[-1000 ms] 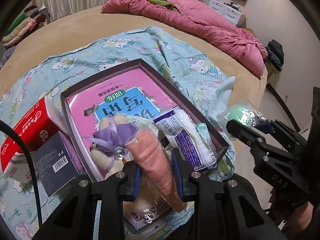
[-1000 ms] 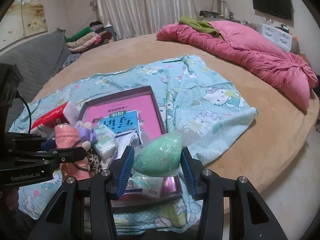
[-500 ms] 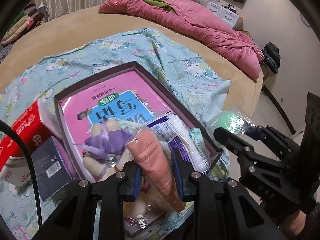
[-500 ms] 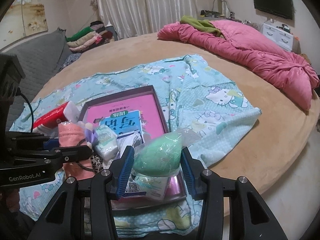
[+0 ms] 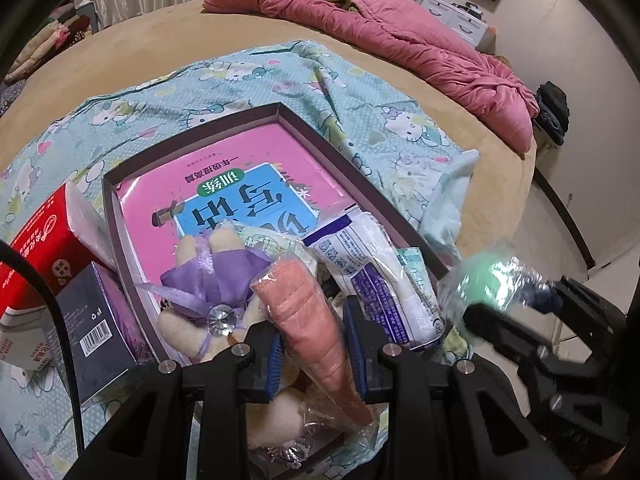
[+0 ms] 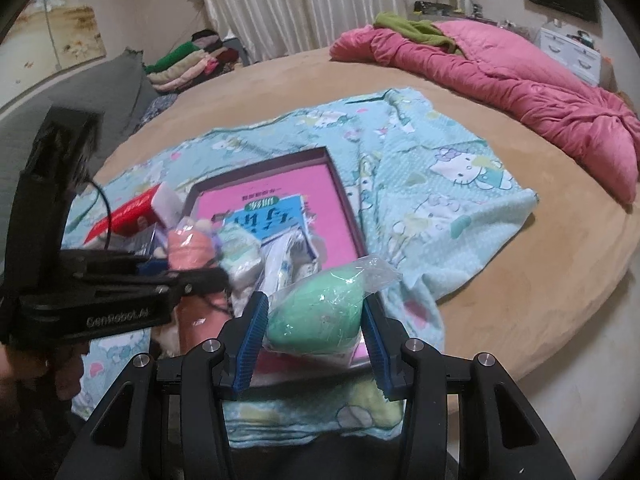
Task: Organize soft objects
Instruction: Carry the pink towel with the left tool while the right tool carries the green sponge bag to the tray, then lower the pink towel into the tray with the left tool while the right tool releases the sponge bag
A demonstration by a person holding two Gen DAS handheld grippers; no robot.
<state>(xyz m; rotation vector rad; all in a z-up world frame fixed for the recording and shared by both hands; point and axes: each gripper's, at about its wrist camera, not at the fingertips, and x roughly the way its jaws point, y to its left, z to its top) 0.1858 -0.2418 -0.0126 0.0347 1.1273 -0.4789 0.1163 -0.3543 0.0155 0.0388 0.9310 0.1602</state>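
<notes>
My left gripper [image 5: 314, 354] is shut on a salmon-pink rolled cloth in clear wrap [image 5: 312, 320], held above the near end of a dark shallow box [image 5: 192, 136]. My right gripper [image 6: 314, 346] is shut on a mint-green egg-shaped sponge in clear wrap [image 6: 316, 314], held over the box's near right corner; the sponge also shows in the left wrist view [image 5: 486, 282]. In the box lie a pink book [image 5: 224, 184], a cream plush toy with a purple bow [image 5: 208, 276] and a white wrapped pack [image 5: 372, 272].
A red tissue pack [image 5: 44, 236] and a dark small carton [image 5: 92, 320] sit left of the box on a Hello Kitty blanket [image 6: 440, 184]. A pink quilt [image 6: 520, 80] lies at the bed's far side. Folded clothes [image 6: 188, 64] are stacked beyond.
Both grippers, still holding their items, have drawn back and up a little from the box. The right gripper's sponge has swung rightward in the left wrist view.
</notes>
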